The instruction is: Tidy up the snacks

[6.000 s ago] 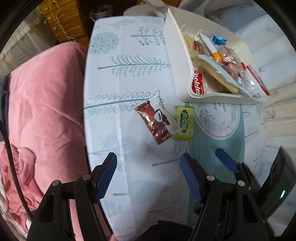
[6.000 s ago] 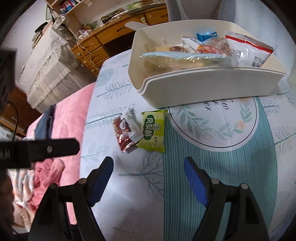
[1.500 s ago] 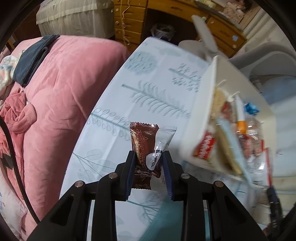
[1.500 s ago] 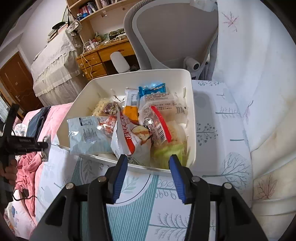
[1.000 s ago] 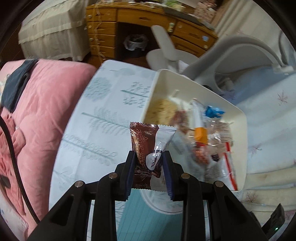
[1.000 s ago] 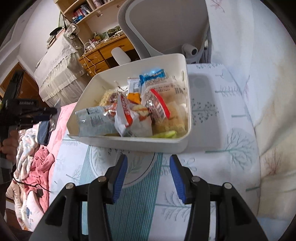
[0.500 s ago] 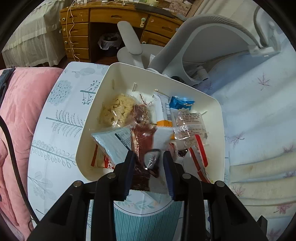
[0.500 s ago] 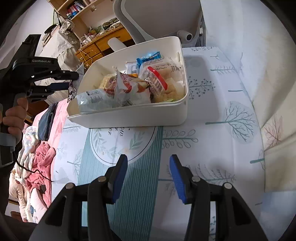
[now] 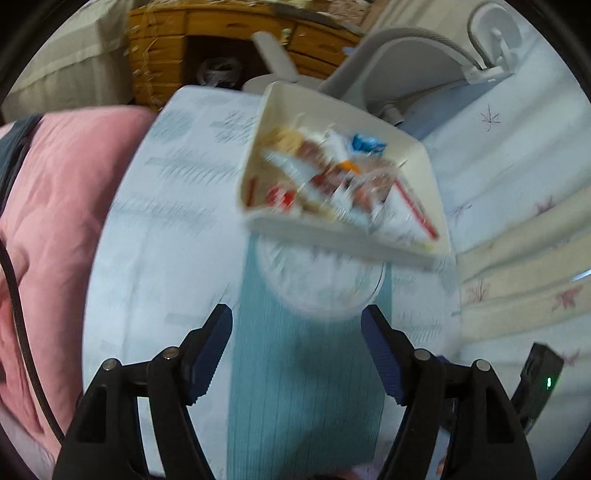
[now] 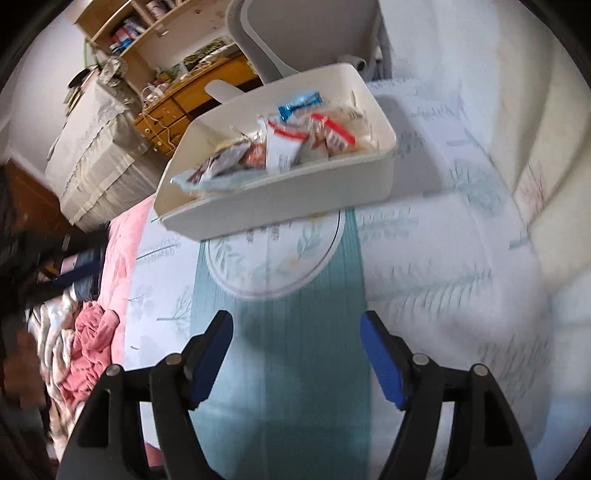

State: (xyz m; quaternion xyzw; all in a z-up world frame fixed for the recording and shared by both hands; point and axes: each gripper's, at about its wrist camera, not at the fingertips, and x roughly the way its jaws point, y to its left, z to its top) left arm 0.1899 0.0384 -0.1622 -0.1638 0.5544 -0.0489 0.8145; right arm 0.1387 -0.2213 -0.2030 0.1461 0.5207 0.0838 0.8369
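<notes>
A white bin [image 9: 424, 177] full of several snack packets [image 9: 332, 181] stands on the patterned tablecloth [image 9: 177, 229], blurred by motion. My left gripper [image 9: 297, 332] is open and empty, held above the teal stripe in front of the bin. In the right wrist view the same bin [image 10: 280, 199] holds the packets [image 10: 280, 147]. My right gripper [image 10: 295, 332] is open and empty, also back from the bin over the teal stripe. The brown packet cannot be told apart among the blurred packets.
A pink quilt [image 9: 48, 206] lies left of the table. A grey office chair [image 10: 295, 33] and a wooden desk [image 9: 229, 40] stand behind the bin. White bedding [image 9: 524, 155] lies to the right. My left gripper's black body [image 10: 40, 258] shows at the left edge.
My left gripper has opened and let go of the brown packet over the bin, then pulled back and down. My right gripper has opened wider and moved back from the bin.
</notes>
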